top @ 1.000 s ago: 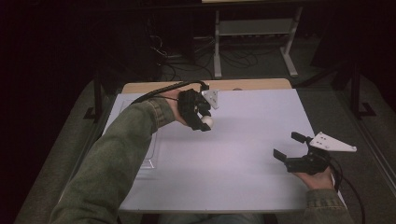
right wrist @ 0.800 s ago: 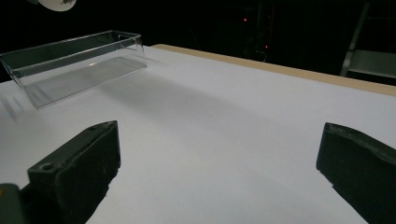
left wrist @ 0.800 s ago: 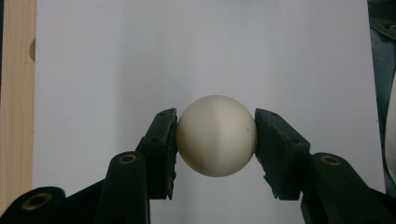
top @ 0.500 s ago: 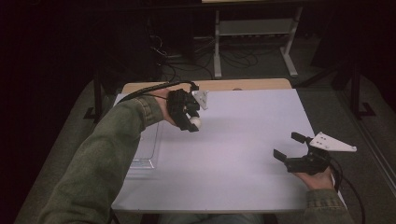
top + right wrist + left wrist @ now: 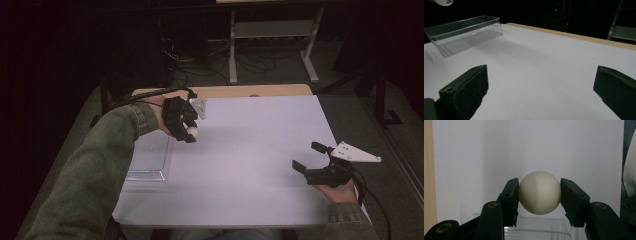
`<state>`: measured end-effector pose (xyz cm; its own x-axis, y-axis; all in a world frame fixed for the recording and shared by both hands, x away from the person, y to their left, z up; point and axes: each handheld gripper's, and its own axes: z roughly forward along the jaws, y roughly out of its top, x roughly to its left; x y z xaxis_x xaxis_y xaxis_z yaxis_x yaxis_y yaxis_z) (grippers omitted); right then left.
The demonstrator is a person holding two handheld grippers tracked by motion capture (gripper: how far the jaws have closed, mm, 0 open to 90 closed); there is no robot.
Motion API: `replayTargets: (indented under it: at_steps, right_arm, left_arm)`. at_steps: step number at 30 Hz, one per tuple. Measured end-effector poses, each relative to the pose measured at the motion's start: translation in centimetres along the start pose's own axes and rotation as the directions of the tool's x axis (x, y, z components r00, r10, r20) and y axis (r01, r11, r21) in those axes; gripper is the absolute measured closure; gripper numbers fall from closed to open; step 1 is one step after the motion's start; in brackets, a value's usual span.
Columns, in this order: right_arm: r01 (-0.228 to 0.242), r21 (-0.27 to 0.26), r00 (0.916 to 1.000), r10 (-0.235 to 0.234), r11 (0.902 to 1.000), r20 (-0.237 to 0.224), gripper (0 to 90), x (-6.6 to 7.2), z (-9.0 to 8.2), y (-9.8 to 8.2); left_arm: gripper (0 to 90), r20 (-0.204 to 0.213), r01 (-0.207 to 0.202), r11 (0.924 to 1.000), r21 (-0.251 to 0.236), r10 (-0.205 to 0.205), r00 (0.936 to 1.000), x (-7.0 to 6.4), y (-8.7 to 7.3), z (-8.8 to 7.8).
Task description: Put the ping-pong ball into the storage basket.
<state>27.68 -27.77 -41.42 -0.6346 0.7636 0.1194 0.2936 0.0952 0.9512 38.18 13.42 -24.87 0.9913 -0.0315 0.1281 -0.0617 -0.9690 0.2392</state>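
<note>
While the left gripper [image 5: 539,195] clamps the white ball [image 5: 540,193] at its equator, centre it over the clear tray [image 5: 536,228] below the fingertips before releasing; right gripper [image 5: 311,156] gapes idle.

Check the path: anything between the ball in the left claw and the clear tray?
Nothing visible. The white ball is clamped in the left claw, in the air beside the clear tray at the table's left edge; only bare white tabletop lies between them.

The high camera looks down on my table [image 5: 260,150] from above. My gripper cameras sit close, both catching the clear tray [image 5: 536,227] [image 5: 466,32].
</note>
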Motion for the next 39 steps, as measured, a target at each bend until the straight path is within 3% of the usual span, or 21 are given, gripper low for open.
replayTargets:
  at_steps: [14, 22, 39]
  right_arm:
    - [0.0, 0.002, 1.0, 0.0, 1.0, 0.001, 0.0, 0.0, 0.0, 0.0]
    - [0.001, 0.002, 1.0, -0.001, 1.0, 0.003, 0.0, 0.0, 0.0, 0.0]
    - [0.003, 0.007, 1.0, -0.004, 1.0, 0.004, 0.0, 0.0, 0.1, 0.0]
  left_arm:
    - [51.0, -0.002, 0.023, 0.9994, 0.026, -0.023, 0.9997, -0.3, -2.1, -1.4]
    - [51.0, -0.024, 0.031, 0.9982, 0.051, -0.03, 0.9993, -0.3, -3.0, -1.7]
    - [51.1, -0.018, 0.051, 0.9928, 0.109, -0.049, 0.9986, -0.7, -5.1, -1.8]
